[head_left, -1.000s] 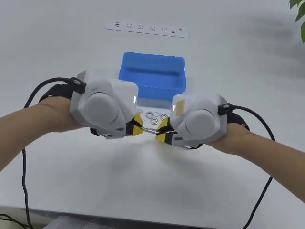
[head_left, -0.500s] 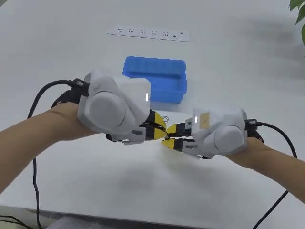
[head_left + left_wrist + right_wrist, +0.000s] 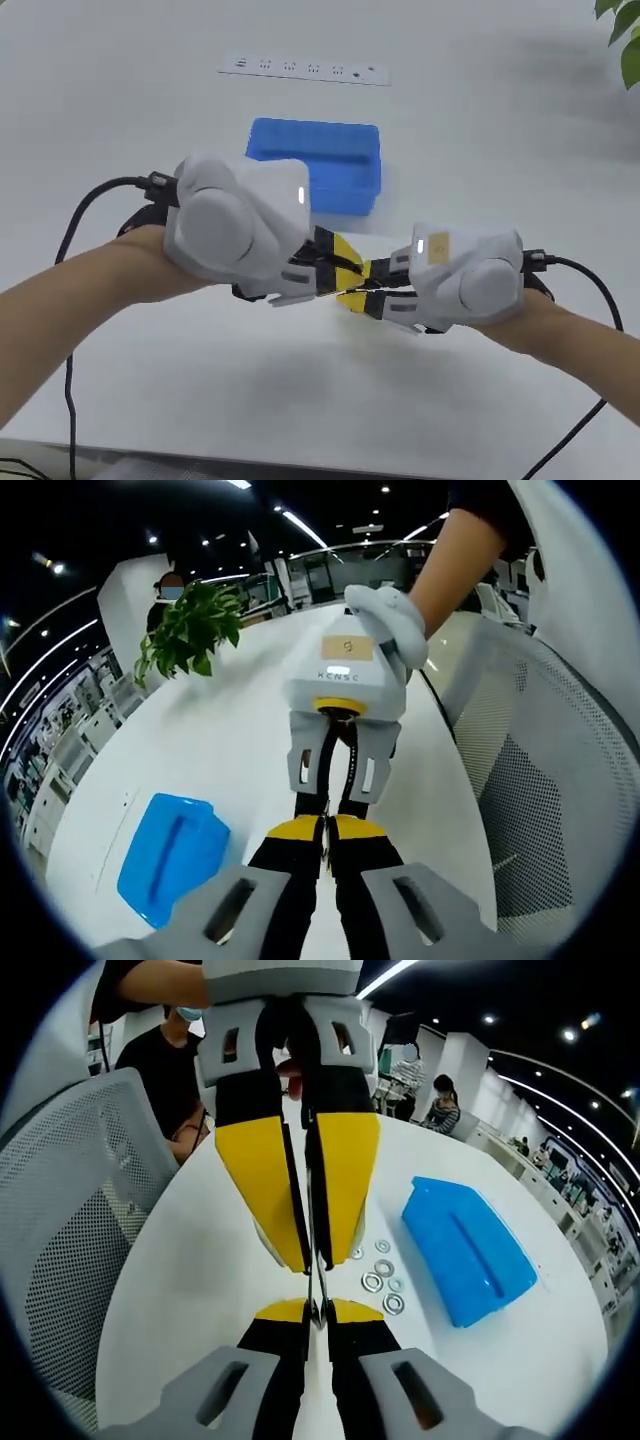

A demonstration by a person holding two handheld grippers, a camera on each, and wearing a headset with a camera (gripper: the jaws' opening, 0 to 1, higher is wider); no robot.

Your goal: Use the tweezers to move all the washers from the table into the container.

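Note:
My left gripper (image 3: pixel 345 262) and right gripper (image 3: pixel 358 295) meet jaw to jaw above the white table (image 3: pixel 480 130), in front of the blue container (image 3: pixel 320 165). Thin metal tweezers (image 3: pixel 312 1260) run between them, and both pairs of jaws are shut on them. In the right gripper view my right gripper (image 3: pixel 315 1312) pinches one end, and the left gripper's yellow pads (image 3: pixel 345 1175) clamp the tweezers higher up. Several washers (image 3: pixel 380 1278) lie on the table beside the blue container (image 3: pixel 468 1250). The left gripper (image 3: pixel 326 832) faces the right gripper's white body, with the blue container (image 3: pixel 172 855) at lower left.
A white power strip (image 3: pixel 305 68) lies at the table's far side. Plant leaves (image 3: pixel 625 40) hang at the top right corner. Black cables (image 3: pixel 75 230) trail from both grippers. A mesh chair (image 3: pixel 540 780) stands by the table edge, with people in the background.
Both grippers have lifted and come together more tightly, the right one shifting right. The washers seen between them a second ago are now hidden behind them in the head view.

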